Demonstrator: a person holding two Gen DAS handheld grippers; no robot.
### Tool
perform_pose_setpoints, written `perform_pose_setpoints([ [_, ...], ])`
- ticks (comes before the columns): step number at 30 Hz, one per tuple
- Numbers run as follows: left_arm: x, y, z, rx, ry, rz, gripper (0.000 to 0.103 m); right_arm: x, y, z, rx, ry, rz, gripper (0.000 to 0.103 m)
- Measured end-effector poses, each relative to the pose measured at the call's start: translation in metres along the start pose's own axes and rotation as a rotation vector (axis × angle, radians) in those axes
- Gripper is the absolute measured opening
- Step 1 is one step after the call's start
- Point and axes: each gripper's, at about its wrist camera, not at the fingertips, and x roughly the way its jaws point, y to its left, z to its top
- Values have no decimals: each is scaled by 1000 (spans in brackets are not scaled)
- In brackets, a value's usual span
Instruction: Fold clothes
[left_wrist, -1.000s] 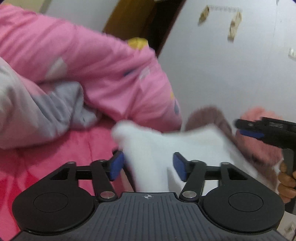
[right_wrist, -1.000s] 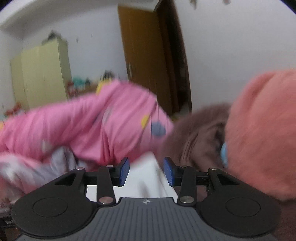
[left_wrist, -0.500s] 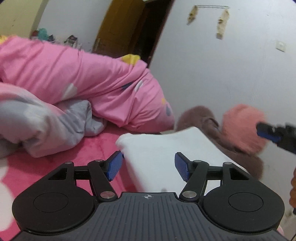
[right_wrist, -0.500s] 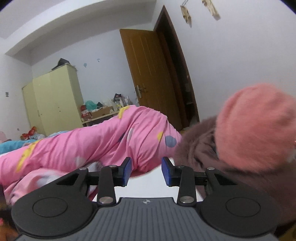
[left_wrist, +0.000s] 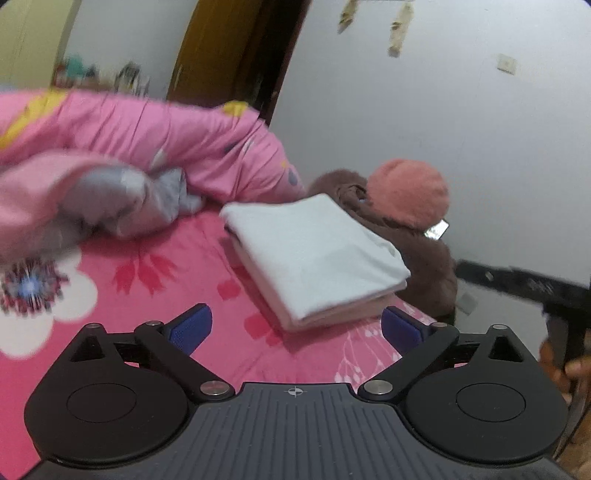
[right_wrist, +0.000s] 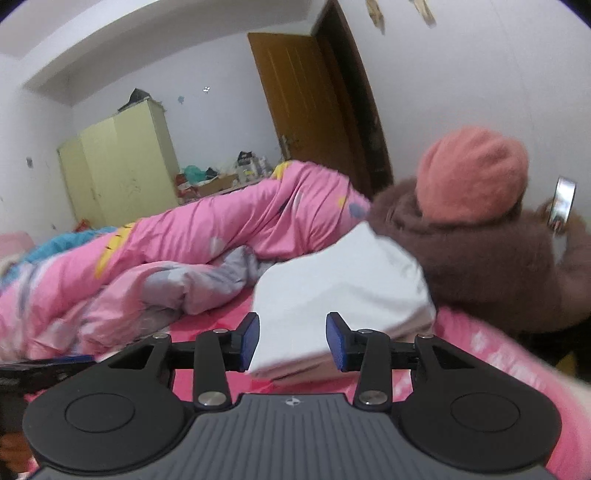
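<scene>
A folded white garment (left_wrist: 314, 254) lies as a neat stack on the pink flowered bed sheet (left_wrist: 155, 291). It also shows in the right wrist view (right_wrist: 343, 295). My left gripper (left_wrist: 297, 328) is wide open and empty, pulled back just short of the stack's near edge. My right gripper (right_wrist: 291, 341) is open and empty, close in front of the stack's near corner, not touching it. The right gripper's body shows at the right edge of the left wrist view (left_wrist: 524, 284).
A crumpled pink and grey quilt (left_wrist: 147, 147) is piled behind and left of the stack. A person in a brown fuzzy coat (right_wrist: 480, 258) and salmon hat (right_wrist: 472, 173) sits beside the bed's right edge, holding a phone (right_wrist: 563, 201). A door and yellow wardrobe (right_wrist: 118, 166) stand behind.
Both grippers have drawn back from the white garment. The left one had the cloth between its fingers a second ago; now the stack lies free on the sheet and the left jaws stand wider.
</scene>
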Motion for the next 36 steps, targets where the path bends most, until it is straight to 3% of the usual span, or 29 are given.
perform_pose_setpoints([
  [5,29,-20,7,115,-64,56,96,55,-11,12,-48,17,-86,34],
  [9,81,-25,11,132,-40,46,90,127,-35,15,-74,46,-134,22],
  [12,131,-26,11,157,-20,39,81,186,-52,10,-108,65,-176,21],
  [15,177,-23,10,172,-2,42,76,230,-74,-3,-110,156,-202,18],
  [17,202,-16,10,162,12,37,75,223,-66,12,-137,175,-196,19],
  [19,218,-10,8,162,7,6,75,218,-53,32,-191,111,-130,19],
  [21,226,-7,1,150,6,12,76,232,-46,51,-220,84,-101,19],
  [24,229,-3,-7,129,4,12,76,295,-54,71,-212,125,-122,18],
  [26,226,-2,-8,140,3,-4,76,350,-78,72,-122,240,-199,18],
  [28,224,1,-7,133,8,-29,76,385,-103,69,23,358,-217,18],
  [31,223,12,-6,91,34,-65,77,375,-104,82,128,317,-178,20],
  [33,221,18,-7,69,22,-71,77,364,-87,91,121,261,-125,20],
  [36,217,27,-5,34,-4,-71,77,368,-53,96,98,265,4,20],
])
